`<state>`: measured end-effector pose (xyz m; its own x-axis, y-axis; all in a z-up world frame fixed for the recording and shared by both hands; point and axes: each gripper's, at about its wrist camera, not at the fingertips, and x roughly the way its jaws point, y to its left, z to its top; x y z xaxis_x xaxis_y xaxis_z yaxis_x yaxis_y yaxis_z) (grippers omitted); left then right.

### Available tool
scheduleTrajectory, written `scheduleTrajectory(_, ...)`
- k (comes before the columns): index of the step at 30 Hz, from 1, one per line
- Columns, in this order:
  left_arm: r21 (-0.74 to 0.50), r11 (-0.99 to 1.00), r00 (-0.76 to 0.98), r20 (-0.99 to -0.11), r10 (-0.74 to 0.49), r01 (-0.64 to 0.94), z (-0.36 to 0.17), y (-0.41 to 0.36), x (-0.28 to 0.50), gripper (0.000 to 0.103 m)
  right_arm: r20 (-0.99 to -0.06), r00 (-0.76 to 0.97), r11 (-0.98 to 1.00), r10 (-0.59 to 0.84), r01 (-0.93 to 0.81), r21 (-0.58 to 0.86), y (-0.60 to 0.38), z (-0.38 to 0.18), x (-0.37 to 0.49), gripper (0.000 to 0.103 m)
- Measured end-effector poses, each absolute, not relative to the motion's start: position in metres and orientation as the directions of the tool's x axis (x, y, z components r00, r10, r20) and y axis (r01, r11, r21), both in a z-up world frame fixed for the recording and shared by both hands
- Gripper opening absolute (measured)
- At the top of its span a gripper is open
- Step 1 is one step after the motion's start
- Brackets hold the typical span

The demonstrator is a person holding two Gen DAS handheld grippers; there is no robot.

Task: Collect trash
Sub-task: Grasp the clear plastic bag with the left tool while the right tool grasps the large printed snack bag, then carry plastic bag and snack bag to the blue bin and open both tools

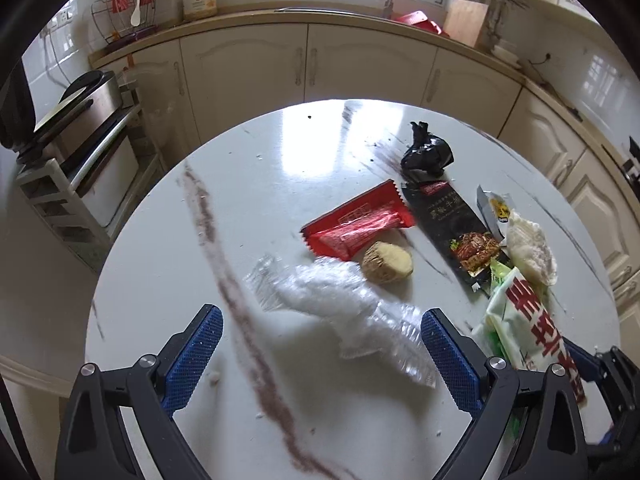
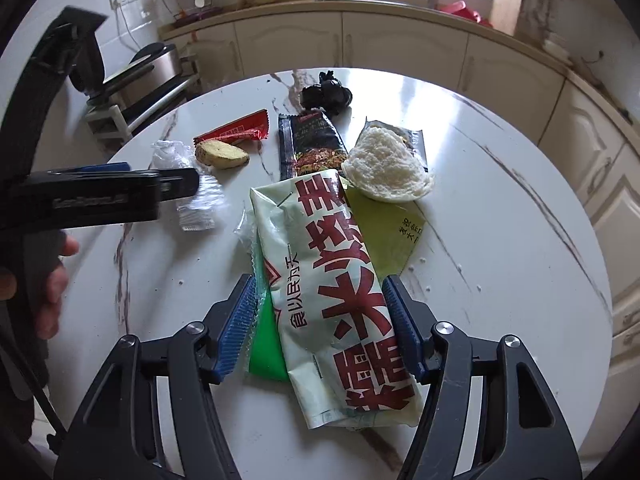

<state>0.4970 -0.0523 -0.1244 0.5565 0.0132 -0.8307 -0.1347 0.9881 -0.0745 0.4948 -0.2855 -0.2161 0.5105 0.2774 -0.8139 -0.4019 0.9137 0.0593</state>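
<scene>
Red Chinese characters mark the pale wrapper (image 2: 340, 280).

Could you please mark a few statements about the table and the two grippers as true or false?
1. The right gripper has the pale green packet with red characters between its fingers. True.
2. The left gripper is clamped shut on the red wrapper. False: its fingers stand wide apart over the clear crumpled plastic, and the red wrapper lies farther off.
3. The knotted black bag lies at the far side of the round marble table. True.
4. The piece of ginger lies on top of the black steak packet. False: it lies on the table beside the red wrapper.
</scene>
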Motion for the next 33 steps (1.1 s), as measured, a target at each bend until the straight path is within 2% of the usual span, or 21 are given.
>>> scheduleTrajectory(2,-0.059,0.99,0.546,-0.837,0.022,-0.13,-0.128,-0.053,0.501,0.094,-0.813,0.513,0.917,0.275,-0.393,0.062,-0.283,-0.216,0.494,0.062)
scheduleTrajectory(3,-0.065,0.99,0.546,-0.838,0.015,-0.128,-0.129,-0.052,0.502,0.085,-0.812,0.514,0.918,0.276,-0.39,0.065,-0.283,-0.215,0.493,0.062)
scheduleTrajectory(7,-0.116,0.992,0.56,-0.826,-0.069,-0.049,-0.13,-0.048,0.5,0.063,-0.804,0.51,0.915,0.307,-0.391,0.101,-0.281,-0.215,0.49,0.061)
scheduleTrajectory(9,-0.155,0.988,0.566,-0.815,-0.125,-0.005,-0.129,-0.042,0.498,0.035,-0.796,0.514,0.913,0.319,-0.393,0.112,-0.278,-0.214,0.487,0.061)
scheduleTrajectory(11,-0.187,0.982,0.56,-0.81,-0.171,0.029,-0.131,-0.036,0.497,0.023,-0.793,0.508,0.909,0.337,-0.395,0.133,-0.276,-0.214,0.485,0.061)
scheduleTrajectory(12,-0.201,0.979,0.559,-0.807,-0.192,0.046,-0.132,-0.035,0.497,0.02,-0.787,0.509,0.906,0.349,-0.399,0.144,-0.274,-0.213,0.483,0.061)
scheduleTrajectory(18,-0.224,0.97,0.571,-0.786,-0.236,0.092,-0.133,-0.023,0.473,0.015,-0.768,0.509,0.897,0.388,-0.399,0.189,-0.262,-0.209,0.472,0.059)
scheduleTrajectory(33,-0.296,0.93,0.658,-0.659,-0.364,0.218,-0.088,0.03,0.347,0.014,-0.686,0.55,0.865,0.476,-0.434,0.253,-0.208,-0.163,0.417,0.059)
